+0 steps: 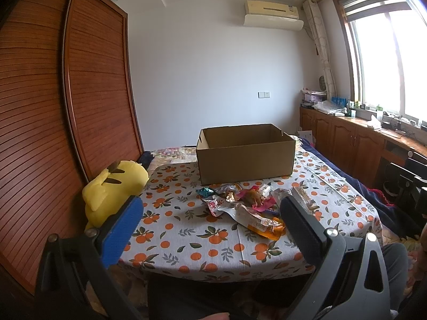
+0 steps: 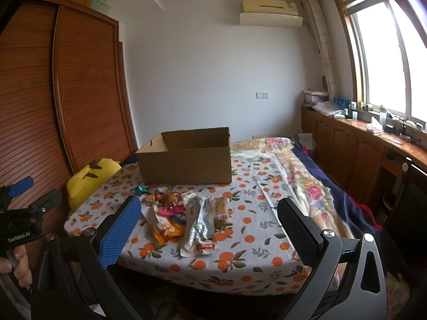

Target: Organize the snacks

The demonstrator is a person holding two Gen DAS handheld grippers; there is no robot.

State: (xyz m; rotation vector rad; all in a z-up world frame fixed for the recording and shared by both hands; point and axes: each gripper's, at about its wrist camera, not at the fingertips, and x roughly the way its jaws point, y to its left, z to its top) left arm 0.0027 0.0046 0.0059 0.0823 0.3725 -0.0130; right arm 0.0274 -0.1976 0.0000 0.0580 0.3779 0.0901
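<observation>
Bedroom setup: small table with an orange-fruit-print grey tablecloth (image 1: pixel 186 240), wooden slatted wardrobe (image 1: pixel 53 106) on the left, bed with a floral quilt (image 2: pixel 307 184) on the right. One open brown cardboard box (image 1: pixel 245 160) sits at the far side of the table, top open toward the camera, probably staged as the drop target. Looks empty from what shows of its inside, though the floor of it is hidden.

Loose pile of snack packets (image 1: pixel 248 208) lies in the middle of the table, just in front of the box, near it but not inside. Count unclear since they overlap; at least six. Clearest single: one long silver-white foil pouch (image 2: pixel 198 226) at the near edge of the pile, next to one flat brown bar in clear wrap (image 2: pixel 221 210).

One yellow plush toy (image 1: pixel 112 189) is off the table's left edge, not part of the job.

Left hand-held gripper (image 1: pixel 210 229): jaws spread wide, nothing between them, short of the pile. Right hand-held gripper (image 2: pixel 209 232): same, spread wide, empty, lined up on the foil pouch. No packet boxed yet, so likely the start.
</observation>
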